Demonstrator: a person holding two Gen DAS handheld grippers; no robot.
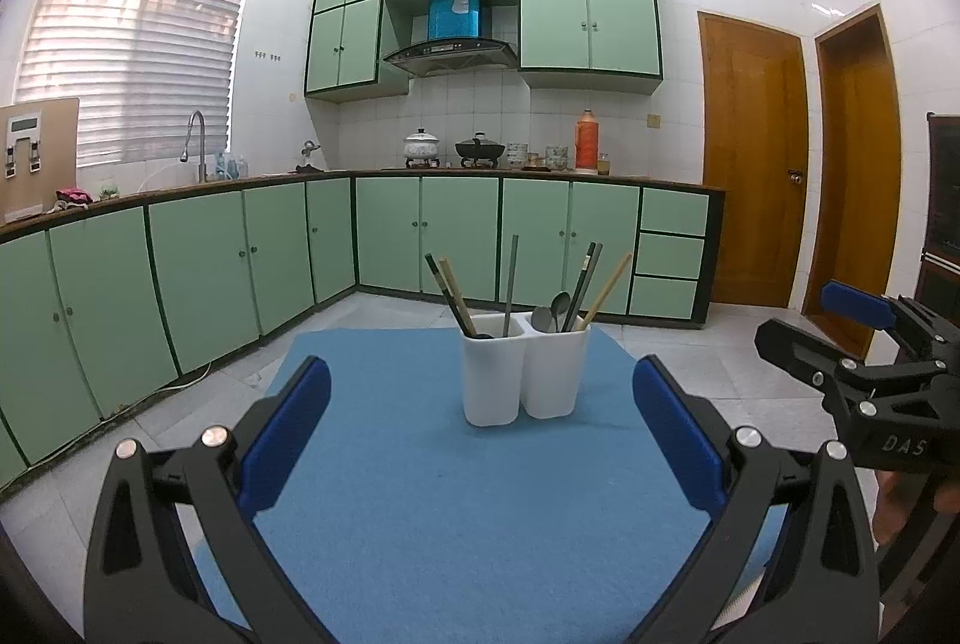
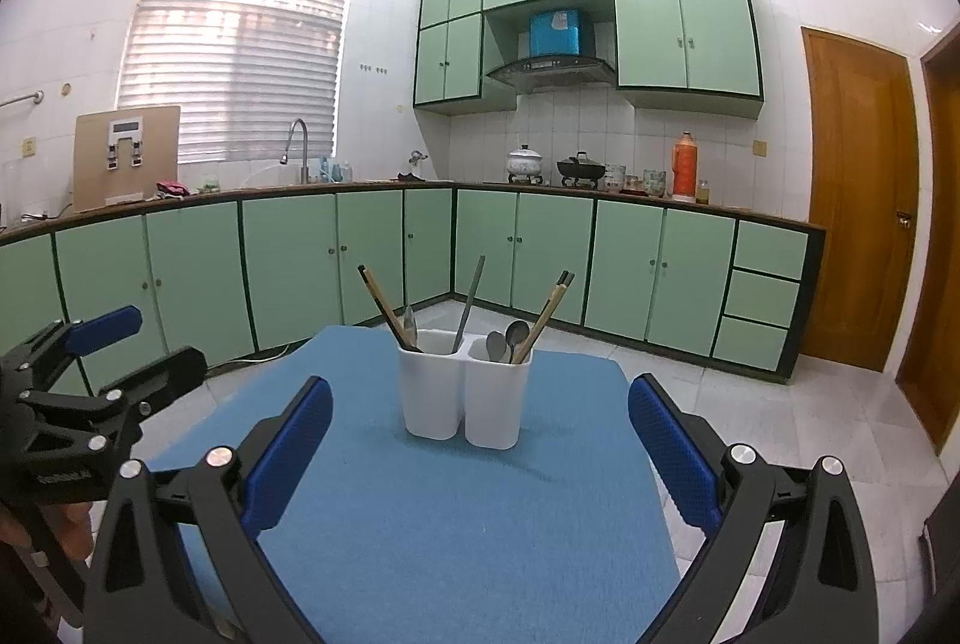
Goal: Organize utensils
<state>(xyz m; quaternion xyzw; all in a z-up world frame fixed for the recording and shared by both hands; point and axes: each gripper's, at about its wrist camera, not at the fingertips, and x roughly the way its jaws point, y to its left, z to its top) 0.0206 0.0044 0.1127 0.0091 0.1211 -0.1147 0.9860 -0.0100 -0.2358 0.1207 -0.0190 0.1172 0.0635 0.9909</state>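
While both grippers hang back over the near half of the blue mat, nothing is held in either. Left gripper: blue-padded fingers spread wide, one each side of the frame, only mat between them. Right gripper: same posture, fingers set wide apart and holding nothing; in the left wrist view it also shows at the right edge, off the mat's side, with part of a hand behind it. White two-compartment utensil holder stands upright near the far end of the mat, well apart from both grippers, roughly centred ahead of each. Left compartment, seen from the left wrist: a dark chopstick and a pale wooden one leaning left, plus a grey stick nearly upright; the right wrist view shows a further metal utensil head at that compartment's rim, type unclear. Right compartment: two metal spoons bowl-up, dark chopsticks and a pale wooden chopstick leaning right. Mat surface around the holder is bare. Background: green cabinets under a counter, a sink tap, pots on the stove, an orange flask, wooden doors on the right.
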